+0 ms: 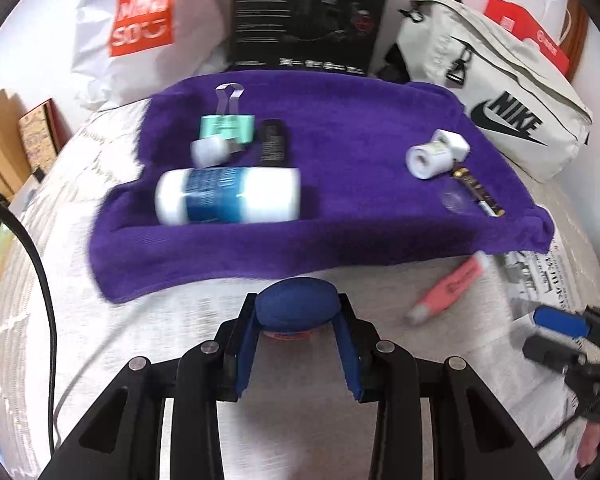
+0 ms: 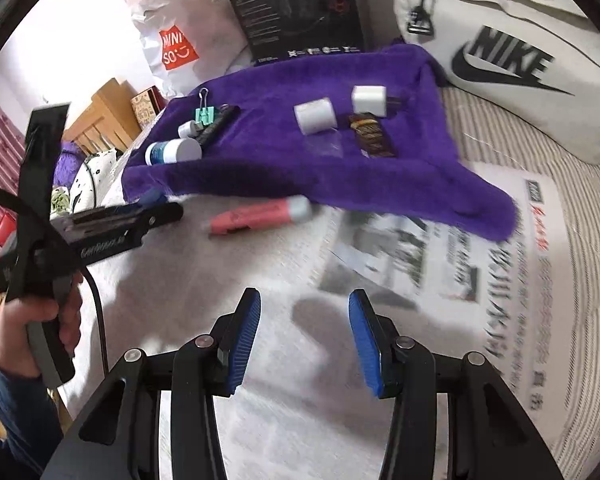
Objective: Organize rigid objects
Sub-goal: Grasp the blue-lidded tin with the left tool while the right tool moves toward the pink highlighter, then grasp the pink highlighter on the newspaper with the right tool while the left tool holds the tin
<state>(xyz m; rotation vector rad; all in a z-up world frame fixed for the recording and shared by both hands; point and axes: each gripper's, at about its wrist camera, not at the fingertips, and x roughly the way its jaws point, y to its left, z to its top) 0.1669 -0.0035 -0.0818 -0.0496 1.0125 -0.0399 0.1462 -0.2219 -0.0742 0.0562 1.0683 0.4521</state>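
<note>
Between the blue pads of the left tongs (image 1: 298,312) sits a round dark-blue cap on a small jar (image 1: 296,308), gripped just short of the near edge of the purple towel (image 1: 340,128), which lies on a newspaper-covered counter (image 1: 180,320). The hold looks shallow, with the pads meeting only the sides of the domed cap, so a quick swing toward the towel could let the jar twist or slip out. A low pass could also snag the towel's edge and drag it, and the white bottle (image 1: 228,196) lying on its side near that edge may roll if nudged. The right tongs (image 2: 304,336) stand partly open and empty above bare newspaper. A pink marker (image 2: 260,214) lies off the towel, near its front edge, not yet sorted; the right tongs seem best placed for it. Only the right view shows the person's hand (image 2: 32,320) around the left tool's handle, and it shows the white adapter (image 2: 370,100) and white cylinder (image 2: 315,116) standing apart. Only the left view shows the jar itself.
</note>
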